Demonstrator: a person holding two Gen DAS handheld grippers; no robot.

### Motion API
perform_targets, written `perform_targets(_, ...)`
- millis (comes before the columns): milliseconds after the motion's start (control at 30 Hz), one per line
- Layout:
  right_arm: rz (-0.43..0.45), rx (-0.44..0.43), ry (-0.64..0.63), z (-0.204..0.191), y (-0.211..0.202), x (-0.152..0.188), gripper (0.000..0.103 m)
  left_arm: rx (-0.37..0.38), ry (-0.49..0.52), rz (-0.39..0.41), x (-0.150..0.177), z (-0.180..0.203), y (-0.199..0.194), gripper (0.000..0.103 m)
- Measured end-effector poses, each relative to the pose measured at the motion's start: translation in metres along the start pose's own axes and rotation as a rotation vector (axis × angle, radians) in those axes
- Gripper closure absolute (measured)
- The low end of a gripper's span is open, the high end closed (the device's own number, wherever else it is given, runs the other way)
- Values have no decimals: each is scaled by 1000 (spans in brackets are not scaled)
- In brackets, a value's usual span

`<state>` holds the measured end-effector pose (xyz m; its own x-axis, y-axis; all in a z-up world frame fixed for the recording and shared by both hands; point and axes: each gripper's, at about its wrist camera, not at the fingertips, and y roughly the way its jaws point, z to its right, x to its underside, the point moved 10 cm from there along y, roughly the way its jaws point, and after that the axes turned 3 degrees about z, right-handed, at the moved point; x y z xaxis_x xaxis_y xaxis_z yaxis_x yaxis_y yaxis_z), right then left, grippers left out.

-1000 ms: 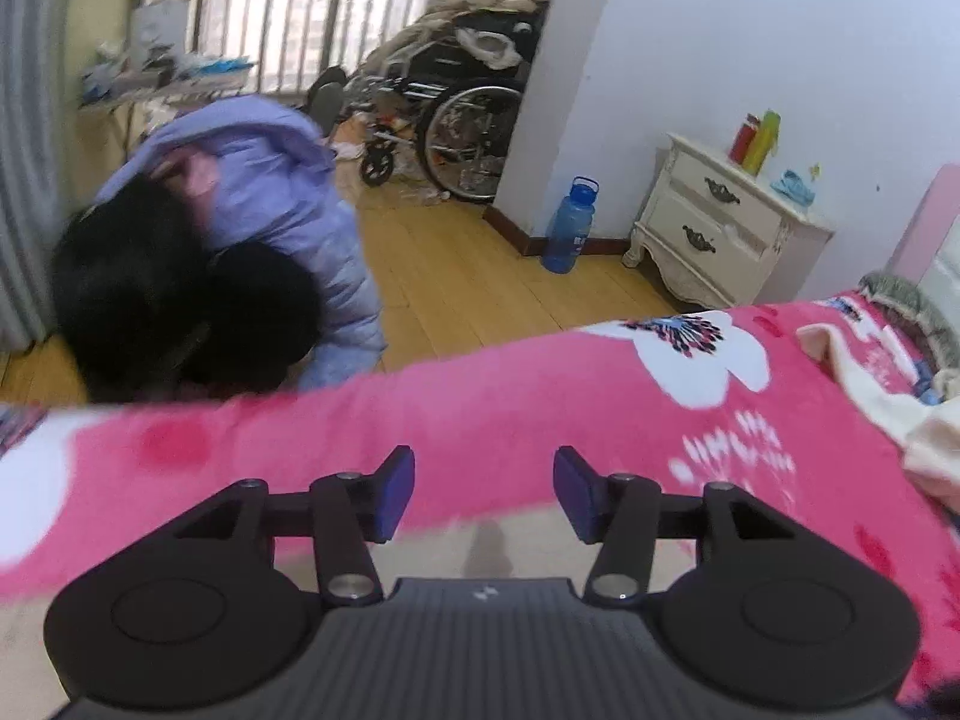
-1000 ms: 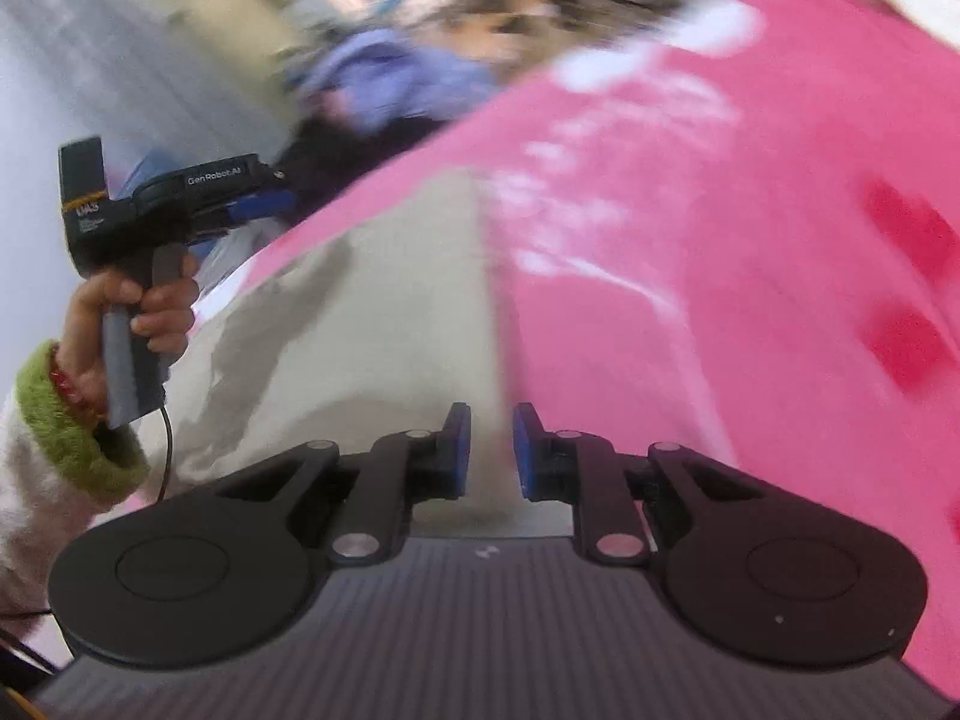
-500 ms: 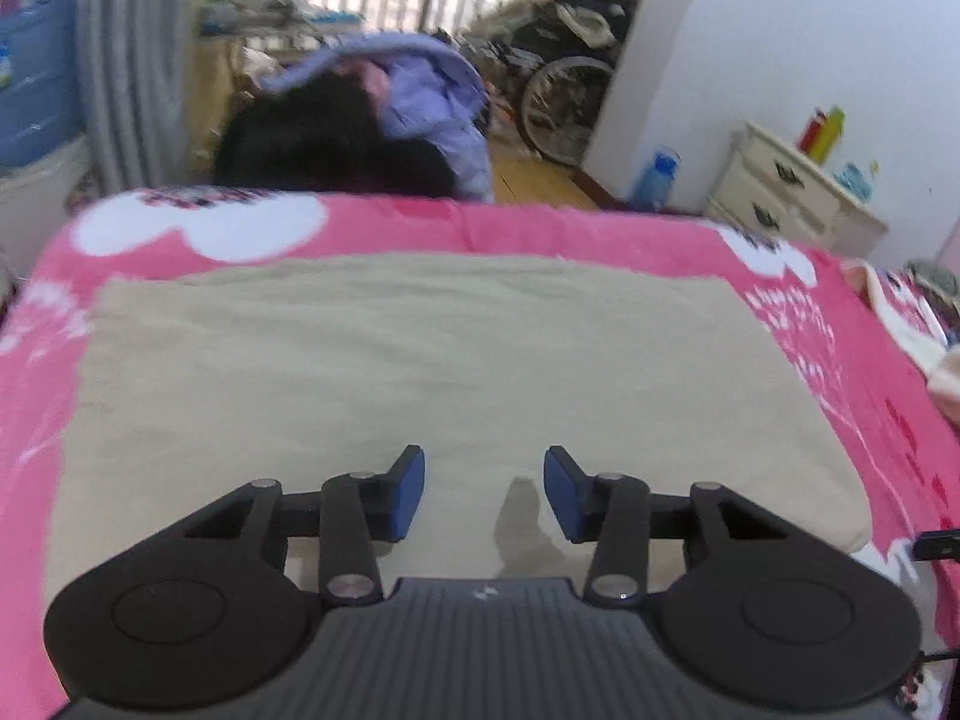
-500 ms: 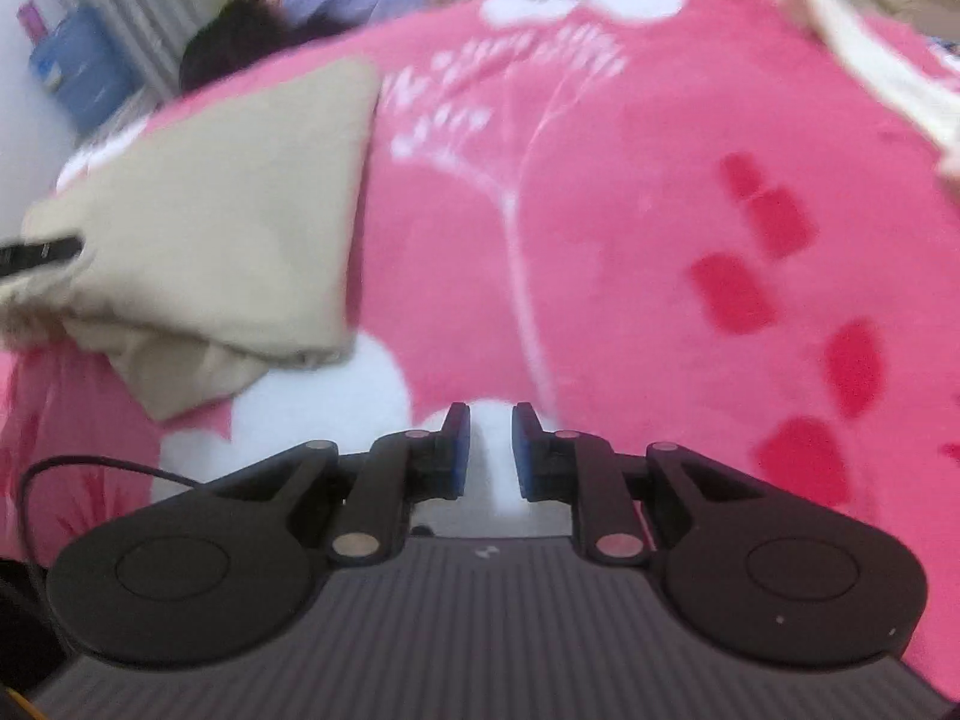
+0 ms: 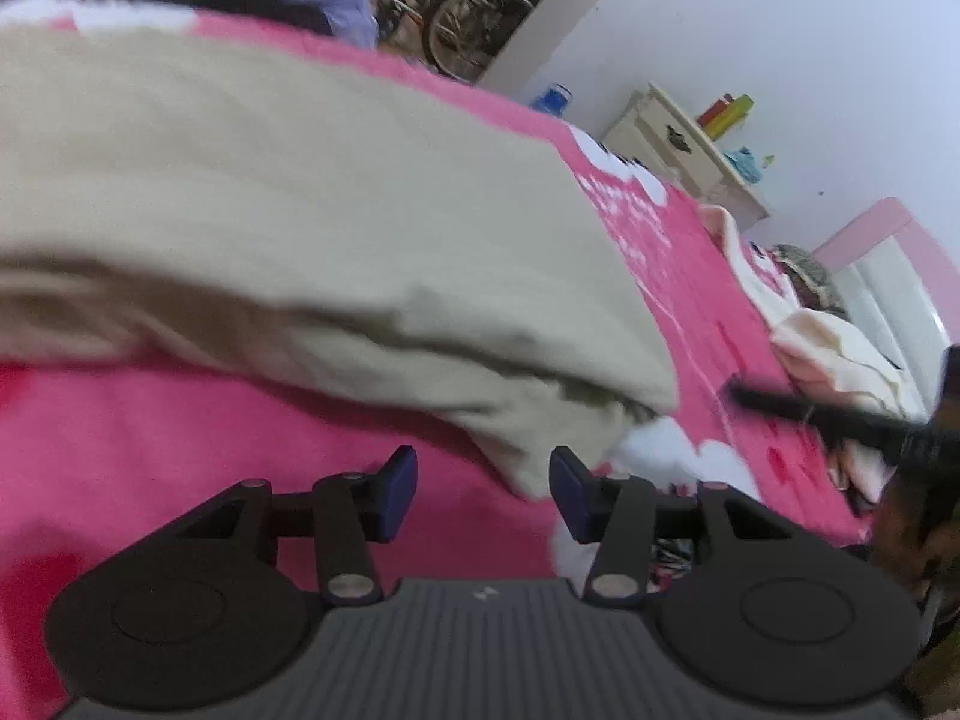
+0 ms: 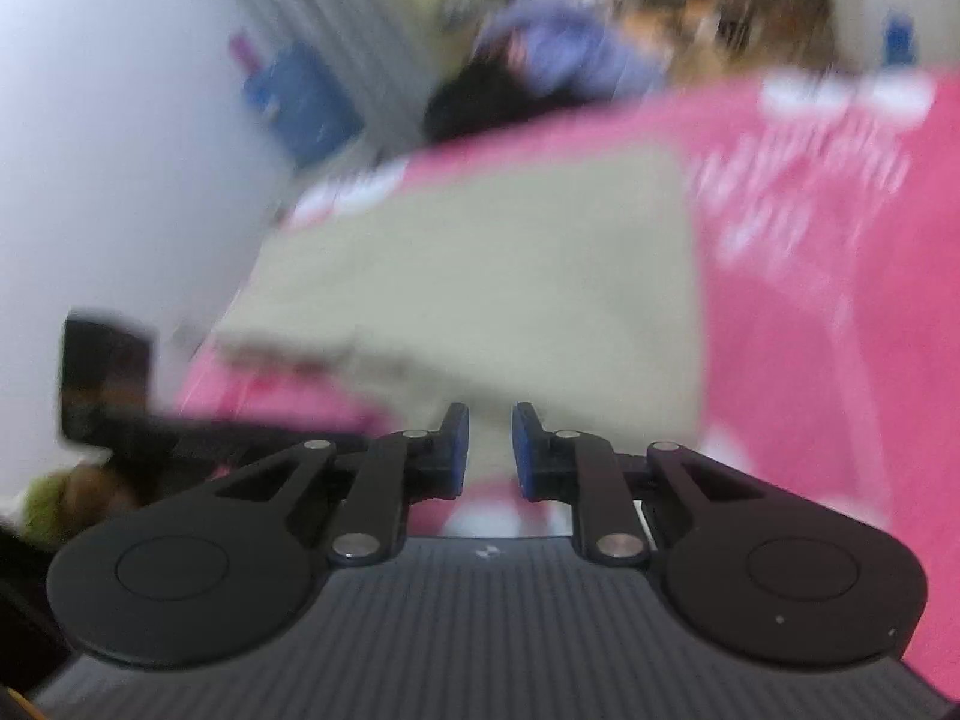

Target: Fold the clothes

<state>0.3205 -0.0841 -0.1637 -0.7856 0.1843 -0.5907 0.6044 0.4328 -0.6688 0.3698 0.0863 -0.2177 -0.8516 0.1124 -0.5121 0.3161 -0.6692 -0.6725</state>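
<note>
Beige garment [image 5: 288, 192] on pink blanket [image 5: 180, 438] — corner just beyond both grippers' jaws

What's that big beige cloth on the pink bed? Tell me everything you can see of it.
The beige garment looks like soft, plain, matte fabric, with no print visible. It lies spread on the pink flowered blanket, roughly rectangular, with layered edges along its near side, so it seems already folded over. One layered corner droops toward the open left gripper, apparently untouched. In the blurred right wrist view its near edge sits just ahead of the right gripper, whose fingers stand narrowly apart; contact cannot be judged.
</note>
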Motion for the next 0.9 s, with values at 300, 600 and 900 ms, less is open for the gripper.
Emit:
perform_targets(300,-94,-51,159,-15,-15,59,87,14,-85,16,5,-3,20,50)
perform_targets(600,133,-69,555,49,-4,1,86,47,-198,18,8,-10,30,86)
perform_targets(900,-57,-170,819,51,48,51,86,107,-269,-8,11,-9,41,80)
